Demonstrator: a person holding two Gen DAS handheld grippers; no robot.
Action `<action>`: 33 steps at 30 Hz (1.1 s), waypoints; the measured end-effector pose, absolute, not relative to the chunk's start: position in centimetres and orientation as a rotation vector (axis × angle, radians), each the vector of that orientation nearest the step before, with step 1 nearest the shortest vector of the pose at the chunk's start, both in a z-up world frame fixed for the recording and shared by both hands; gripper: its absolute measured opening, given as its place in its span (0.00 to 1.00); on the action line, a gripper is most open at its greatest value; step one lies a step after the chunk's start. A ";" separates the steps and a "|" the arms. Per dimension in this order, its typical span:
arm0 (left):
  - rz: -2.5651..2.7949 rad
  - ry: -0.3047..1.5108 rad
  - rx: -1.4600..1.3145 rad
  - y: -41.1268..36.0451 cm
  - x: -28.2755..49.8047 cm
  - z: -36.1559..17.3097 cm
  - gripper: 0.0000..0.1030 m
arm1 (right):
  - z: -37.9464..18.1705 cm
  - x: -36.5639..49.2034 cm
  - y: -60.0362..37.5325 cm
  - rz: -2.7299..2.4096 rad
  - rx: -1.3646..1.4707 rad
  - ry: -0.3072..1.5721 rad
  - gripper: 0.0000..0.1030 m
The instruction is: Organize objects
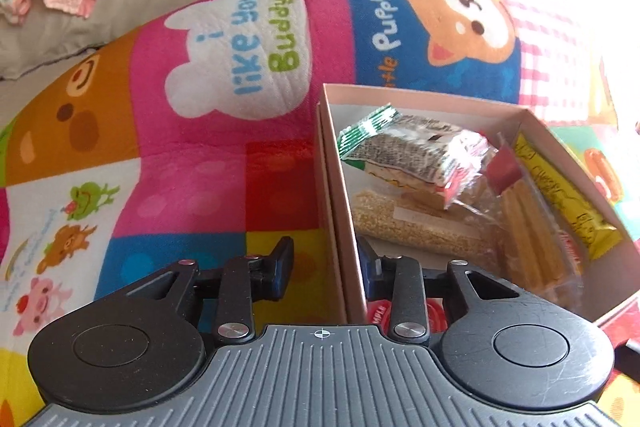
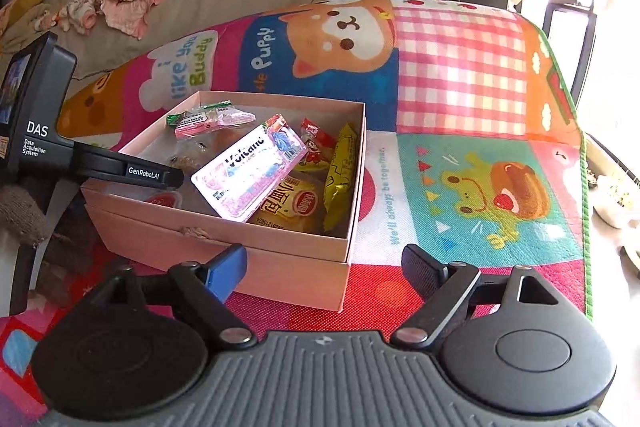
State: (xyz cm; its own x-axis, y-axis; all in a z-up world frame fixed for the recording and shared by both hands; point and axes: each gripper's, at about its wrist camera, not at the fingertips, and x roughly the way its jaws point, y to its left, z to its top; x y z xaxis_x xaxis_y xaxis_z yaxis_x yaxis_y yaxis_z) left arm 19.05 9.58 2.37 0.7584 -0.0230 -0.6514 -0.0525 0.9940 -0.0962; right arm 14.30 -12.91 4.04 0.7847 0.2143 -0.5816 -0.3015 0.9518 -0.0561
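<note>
Pale pink box (image 2: 256,247) on patchwork cartoon mat (image 2: 460,75): pink, blue, red-white gingham. In box: yellow packet (image 2: 340,171), green-striped wrapper (image 1: 370,127), white-pink Volcano pack (image 2: 248,175).

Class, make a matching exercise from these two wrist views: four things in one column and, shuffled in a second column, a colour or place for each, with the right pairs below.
Things
1. box
2. Volcano packet
3. long wrapper
4. left gripper

Colour or place
A. yellow, along the box's right wall
B. pale pink, standing on the play mat
C. white and pink, lying tilted on top of the other snacks
D. black fingers either side of the box's left wall

Pairs: 1-B, 2-C, 3-A, 4-D
</note>
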 end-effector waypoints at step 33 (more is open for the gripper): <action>-0.021 0.626 -0.014 1.2 -1.0 -0.1 0.37 | -0.3 4.4 -15.5 0.235 -0.054 0.683 1.00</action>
State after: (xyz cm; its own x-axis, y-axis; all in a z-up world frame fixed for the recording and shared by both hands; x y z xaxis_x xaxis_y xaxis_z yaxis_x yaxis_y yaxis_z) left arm -0.98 1.22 -0.07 0.8100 -0.0240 -0.5859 0.0153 0.9997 -0.0198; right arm 4.42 -15.50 -0.31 0.7501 0.1972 -0.6312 -0.2327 0.9722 0.0271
